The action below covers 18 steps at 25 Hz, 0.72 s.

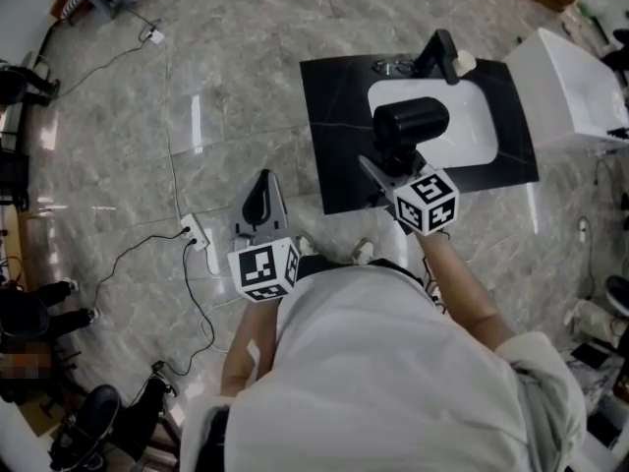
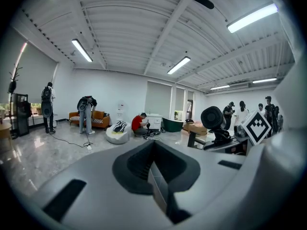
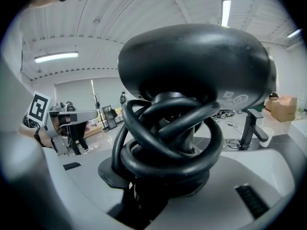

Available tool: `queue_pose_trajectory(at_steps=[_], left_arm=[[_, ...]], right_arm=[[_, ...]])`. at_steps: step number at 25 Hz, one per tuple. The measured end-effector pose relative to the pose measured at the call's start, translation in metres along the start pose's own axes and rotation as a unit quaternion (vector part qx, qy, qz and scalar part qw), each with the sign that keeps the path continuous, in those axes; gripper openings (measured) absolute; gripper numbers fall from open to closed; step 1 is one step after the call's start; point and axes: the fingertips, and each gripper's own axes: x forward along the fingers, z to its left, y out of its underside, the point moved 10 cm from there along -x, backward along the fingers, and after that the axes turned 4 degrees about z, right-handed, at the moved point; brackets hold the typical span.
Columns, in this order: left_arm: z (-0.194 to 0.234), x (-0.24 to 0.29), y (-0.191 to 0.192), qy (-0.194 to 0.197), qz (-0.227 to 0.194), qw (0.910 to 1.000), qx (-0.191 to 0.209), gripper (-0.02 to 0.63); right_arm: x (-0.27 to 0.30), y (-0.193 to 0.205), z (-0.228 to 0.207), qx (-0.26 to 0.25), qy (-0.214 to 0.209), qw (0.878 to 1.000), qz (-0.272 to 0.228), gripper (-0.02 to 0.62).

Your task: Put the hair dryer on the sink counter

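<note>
**A:** Where is the hair dryer [image 1: 411,121]?

**B:** In the right gripper [image 1: 385,173]; the jaws are clamped on its handle, low down, with the black barrel standing above them; the right gripper view shows the cord [image 3: 168,143] coiled in thick loops round that handle, just under the barrel.

**A:** And against the sink counter [image 1: 339,136]?

**B:** From the head view the dryer hangs over the near edge of the white basin [image 1: 472,131] set in the black top; the black faucet [image 1: 439,57] stands at the far rim, apart from it; whether the dryer touches the counter I cannot tell.

**A:** The left gripper [image 1: 263,197]?

**B:** Off to the left of the counter, over the grey marble floor [image 1: 226,87]; its jaws are together with nothing between them; a white power strip [image 1: 196,232] lies on the floor just beside it; in its own view the dryer's round grille shows at the right, well apart.
</note>
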Motion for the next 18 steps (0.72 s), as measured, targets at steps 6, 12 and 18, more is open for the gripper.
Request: queue_pose_trajectory(at_steps=[6,12,18], left_arm=[[0.002,0.001,0.001,-0.001,0.002,1.0,-0.001,0.002],[0.004,0.001,0.001,-0.003,0.003,1.0,-0.001,0.002],[0.005,0.003,0.0,-0.004,0.004,1.0,-0.001,0.002]], right_arm=[[0.018,0.009,-0.005,0.007,-0.006,1.0,0.025,0.178],[0.033,0.019,-0.009,0.012,-0.004,0.999,0.047,0.178],[0.048,0.031,-0.019,0.023,-0.007,0.997,0.079,0.178]])
